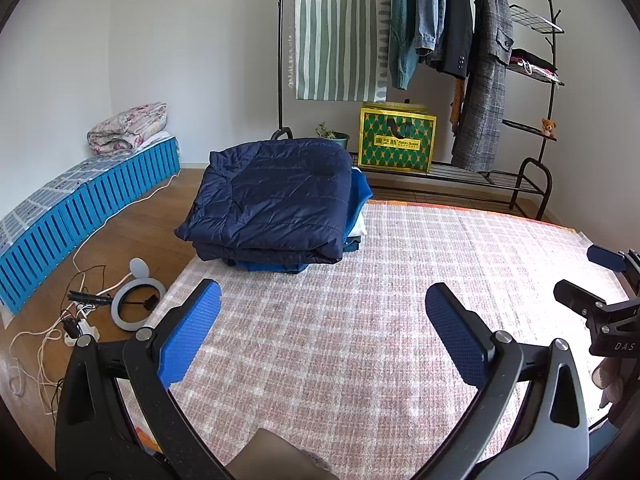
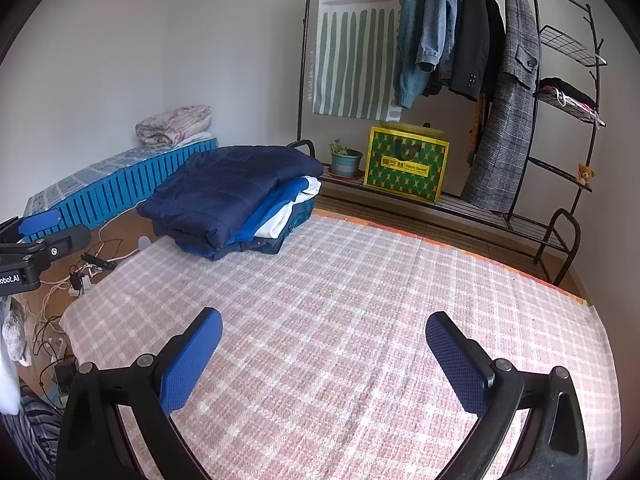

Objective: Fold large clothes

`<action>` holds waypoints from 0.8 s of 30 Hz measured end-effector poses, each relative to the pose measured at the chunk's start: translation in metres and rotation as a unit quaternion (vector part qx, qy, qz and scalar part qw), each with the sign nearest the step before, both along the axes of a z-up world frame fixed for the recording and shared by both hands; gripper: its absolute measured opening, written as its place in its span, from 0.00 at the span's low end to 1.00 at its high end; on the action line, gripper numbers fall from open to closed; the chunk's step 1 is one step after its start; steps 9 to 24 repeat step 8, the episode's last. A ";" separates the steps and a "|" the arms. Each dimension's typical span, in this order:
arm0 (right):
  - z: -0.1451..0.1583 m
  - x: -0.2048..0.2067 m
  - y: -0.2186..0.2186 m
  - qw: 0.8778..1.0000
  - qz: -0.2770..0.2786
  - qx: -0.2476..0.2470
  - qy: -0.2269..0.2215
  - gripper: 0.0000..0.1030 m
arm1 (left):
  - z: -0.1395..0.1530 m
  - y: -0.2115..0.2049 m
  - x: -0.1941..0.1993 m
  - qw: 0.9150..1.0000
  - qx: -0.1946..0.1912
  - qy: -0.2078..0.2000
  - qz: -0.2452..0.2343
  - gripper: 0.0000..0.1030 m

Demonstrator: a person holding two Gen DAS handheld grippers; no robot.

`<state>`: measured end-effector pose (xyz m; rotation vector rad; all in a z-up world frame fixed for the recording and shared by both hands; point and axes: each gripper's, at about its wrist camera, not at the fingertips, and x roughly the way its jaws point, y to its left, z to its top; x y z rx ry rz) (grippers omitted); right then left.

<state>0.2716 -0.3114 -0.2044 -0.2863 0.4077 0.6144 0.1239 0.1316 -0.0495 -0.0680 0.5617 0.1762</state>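
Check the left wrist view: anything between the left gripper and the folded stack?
Nothing. Only bare plaid mat lies between the open left gripper and the folded stack; the right wrist view shows the same.

plaid mat (image 1: 360, 300) lies bare ahead of both tongs. folded stack (image 1: 272, 208) blocks its far left corner. cables (image 1: 76, 320) and ring light (image 1: 138, 300) crowd the floor left; clothes rack (image 2: 520, 120) bounds the far side.
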 end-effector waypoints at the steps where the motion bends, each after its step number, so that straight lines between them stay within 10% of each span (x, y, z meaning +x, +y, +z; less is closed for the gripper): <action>1: 0.000 0.000 0.000 1.000 0.000 0.000 0.000 1.00 | 0.000 0.000 0.000 1.000 0.000 -0.001 -0.001 1.00; 24: -0.001 0.000 -0.001 1.000 -0.001 0.000 0.000 1.00 | 0.002 0.003 0.000 1.000 0.003 -0.005 0.000 1.00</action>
